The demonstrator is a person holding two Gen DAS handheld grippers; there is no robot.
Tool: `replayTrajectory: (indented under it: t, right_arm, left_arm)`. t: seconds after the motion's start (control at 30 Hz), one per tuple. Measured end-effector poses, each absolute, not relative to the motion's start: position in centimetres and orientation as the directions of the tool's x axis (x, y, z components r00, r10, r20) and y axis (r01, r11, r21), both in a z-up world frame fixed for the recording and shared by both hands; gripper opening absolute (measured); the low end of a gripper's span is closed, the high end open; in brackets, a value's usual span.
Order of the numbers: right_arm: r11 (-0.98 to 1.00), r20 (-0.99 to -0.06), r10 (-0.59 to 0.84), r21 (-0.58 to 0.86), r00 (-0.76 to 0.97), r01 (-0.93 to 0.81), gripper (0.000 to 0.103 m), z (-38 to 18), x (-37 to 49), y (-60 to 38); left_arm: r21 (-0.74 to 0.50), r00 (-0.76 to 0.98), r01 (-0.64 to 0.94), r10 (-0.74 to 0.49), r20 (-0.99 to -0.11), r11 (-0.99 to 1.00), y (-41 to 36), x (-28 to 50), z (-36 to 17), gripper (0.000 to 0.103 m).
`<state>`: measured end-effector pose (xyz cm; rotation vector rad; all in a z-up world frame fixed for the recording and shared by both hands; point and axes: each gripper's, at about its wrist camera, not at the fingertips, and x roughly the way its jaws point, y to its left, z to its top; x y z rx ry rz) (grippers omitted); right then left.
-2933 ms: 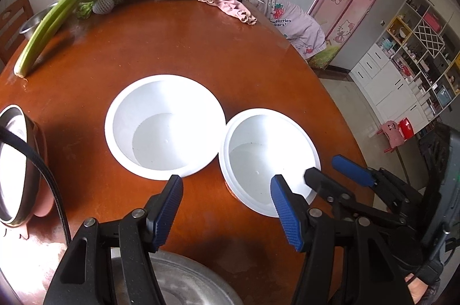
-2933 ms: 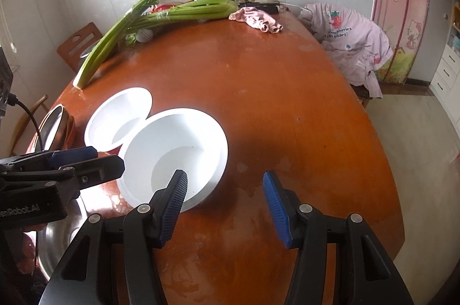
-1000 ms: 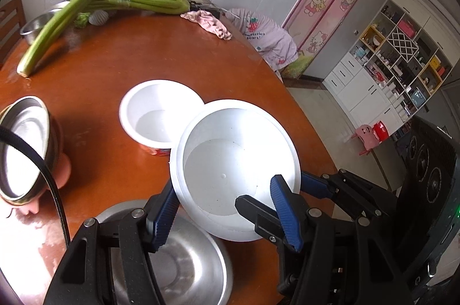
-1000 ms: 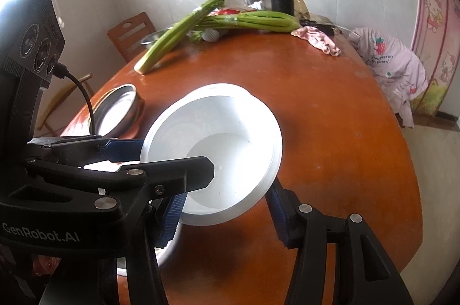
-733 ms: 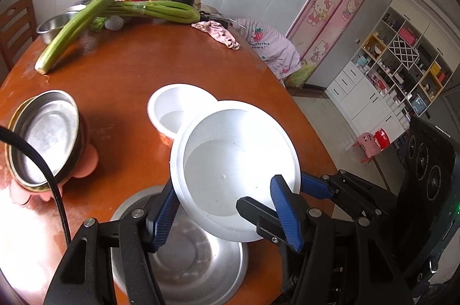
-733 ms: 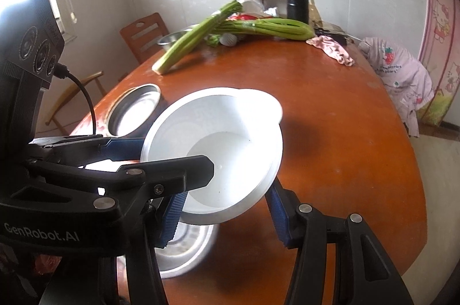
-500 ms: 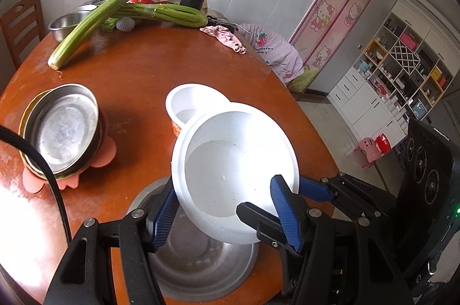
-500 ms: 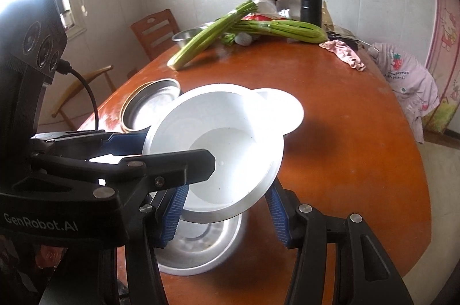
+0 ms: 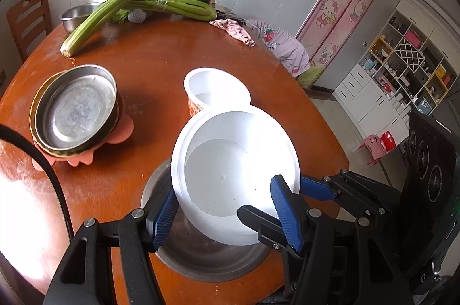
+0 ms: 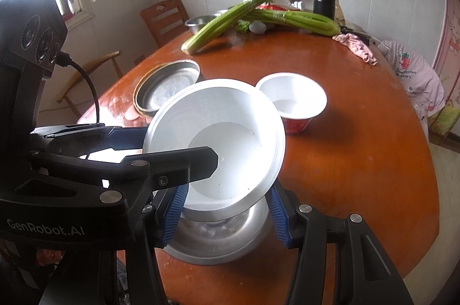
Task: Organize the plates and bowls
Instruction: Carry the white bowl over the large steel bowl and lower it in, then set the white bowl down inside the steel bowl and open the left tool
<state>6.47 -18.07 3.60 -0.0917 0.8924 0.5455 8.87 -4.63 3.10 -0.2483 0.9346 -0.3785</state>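
We hold the large white round plastic bowl [image 9: 234,175] with both grippers at once, and it hangs in the air, tilted. The left gripper [image 9: 224,214] has its blue pads on two sides of the bowl's lower wall at a medium opening. The right gripper [image 10: 225,217] does the same from the other side, its blue pads pressing the outside of the wall under the rim.

The relation that matters is vertical. The wide shallow steel basin [image 9: 201,250] lies on the round brown wooden table [image 9: 161,54] directly below the bowl and just in front of both sets of fingers. We judge that the next move is to lower the bowl into this basin, and for this its tilt must first be made level. Neither hand is clearly nearer; both are equally over the basin.

Farther ahead of the grippers stands the small white cup-shaped bowl with a red outside [image 10: 291,103], apart from the held bowl. To the left of the left gripper, the stack of flat steel dishes on a pink mat [image 9: 76,110] waits.

The held bowl hides most of the basin. The exact contact of the pads is hard to see behind the rim.
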Motion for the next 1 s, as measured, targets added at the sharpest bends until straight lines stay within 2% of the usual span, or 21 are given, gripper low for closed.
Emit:
replayTrajectory:
  t: [1.0]
  right_arm:
    - [0.840, -0.817, 0.412, 0.169, 0.403, -0.516, 0.056, 0.4, 6.4, -17.3]
  left_arm:
    - [-0.383, 0.480, 0.153, -0.407, -0.777, 0.911, -4.4, 9.1, -0.5, 0.062]
